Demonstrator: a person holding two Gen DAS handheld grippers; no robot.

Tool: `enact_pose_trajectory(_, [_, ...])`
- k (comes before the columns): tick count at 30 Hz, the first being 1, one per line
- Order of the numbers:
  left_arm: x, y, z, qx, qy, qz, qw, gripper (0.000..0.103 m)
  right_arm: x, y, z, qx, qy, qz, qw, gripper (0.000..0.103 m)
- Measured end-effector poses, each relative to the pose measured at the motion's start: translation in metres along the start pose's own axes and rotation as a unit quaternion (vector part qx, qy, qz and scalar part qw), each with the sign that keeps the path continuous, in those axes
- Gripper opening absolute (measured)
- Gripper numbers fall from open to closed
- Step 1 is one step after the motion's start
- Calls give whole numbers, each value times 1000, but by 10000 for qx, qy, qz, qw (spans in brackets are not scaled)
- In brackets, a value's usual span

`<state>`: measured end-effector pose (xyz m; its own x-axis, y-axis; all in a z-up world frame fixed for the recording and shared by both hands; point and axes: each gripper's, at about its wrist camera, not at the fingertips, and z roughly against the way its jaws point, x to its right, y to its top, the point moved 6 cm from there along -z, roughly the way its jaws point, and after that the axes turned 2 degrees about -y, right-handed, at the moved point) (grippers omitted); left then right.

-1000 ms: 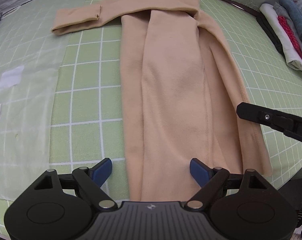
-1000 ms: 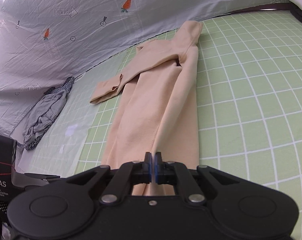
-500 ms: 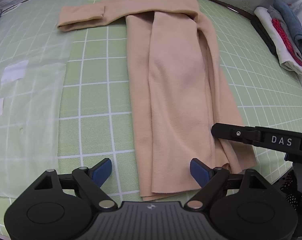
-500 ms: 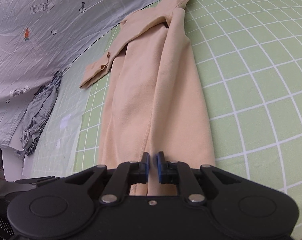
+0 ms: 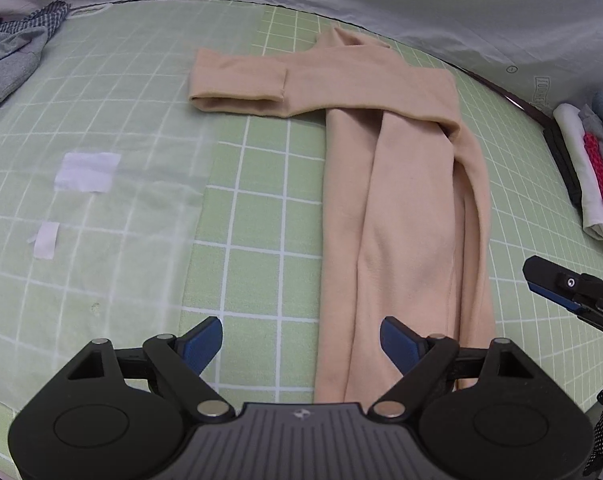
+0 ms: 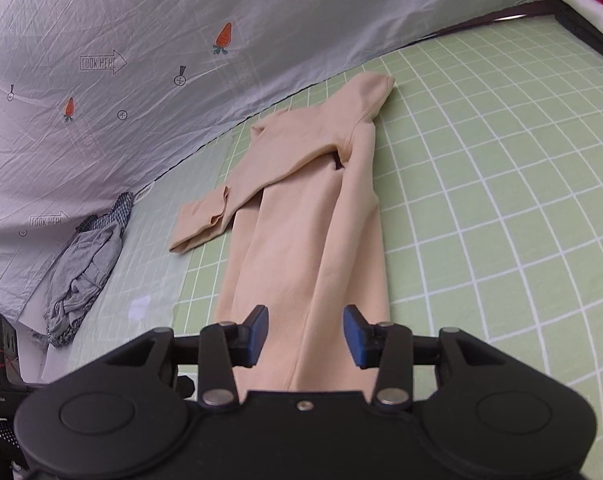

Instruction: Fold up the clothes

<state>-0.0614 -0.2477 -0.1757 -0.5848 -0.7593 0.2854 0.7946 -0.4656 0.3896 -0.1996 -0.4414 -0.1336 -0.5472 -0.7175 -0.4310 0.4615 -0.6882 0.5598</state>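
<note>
Beige garment [image 5: 401, 208] released; right gripper [image 6: 305, 330] jaws opening, apparently clear; left gripper [image 5: 301, 344] jaws still spread.

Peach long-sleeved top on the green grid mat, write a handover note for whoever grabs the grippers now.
Left gripper: open, empty, above the mat.
Right gripper: jaws opening, nothing pinched, over the hem.
Peach long-sleeved top: flat on the green grid mat, sides folded into a narrow strip, one sleeve sticking out sideways.
Left: tuck the sleeve, fold lengthwise, add to the folded stack.
</note>
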Motion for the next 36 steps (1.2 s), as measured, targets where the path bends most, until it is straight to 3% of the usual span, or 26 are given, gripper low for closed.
enact_pose_trajectory(4, [-21, 28, -1, 204, 233, 322, 9990, 86, 7, 32, -13, 168, -390, 421, 9982, 42])
enact_pose_trajectory(15, [-71, 118, -31, 634, 614, 558, 9945, 79, 10, 117, -75, 512, -751, 1074, 9901, 43])
enact_pose_trajectory(17, [-79, 137, -44, 638, 710, 547, 9939, 79, 12, 133, -97, 468, -892, 1193, 9877, 53])
enact_pose_trajectory(19, [-88, 154, -56, 643, 805, 537, 9932, 79, 14, 145, -118, 400, -1054, 1300, 9851, 73])
enact_pose_trajectory(22, [-100, 173, -70, 674, 843, 540, 9927, 81, 14, 158, -148, 329, -1272, 1687, 9769, 86])
enact_pose_trajectory(27, [-100, 190, -92, 699, 877, 427, 9928, 89, 11, 161, -183, 150, -1479, 2207, 9639, 95])
enact_pose_trajectory(29, [-96, 191, -95, 763, 952, 276, 9922, 89, 8, 160, -189, 193, -1436, 2332, 9616, 95])
enact_pose_trajectory(32, [-90, 190, -99, 824, 1069, 73, 9908, 86, 3, 159, -193, 271, -1310, 2447, 9603, 76])
enact_pose_trajectory(35, [-86, 189, -98, 865, 1163, -76, 9894, 73, 0, 159, -196, 266, -1341, 2563, 9569, 62])
enact_pose_trajectory(36, [-84, 189, -97, 885, 1129, -81, 9896, 64, 1, 160, -197, 254, -1374, 2564, 9564, 49])
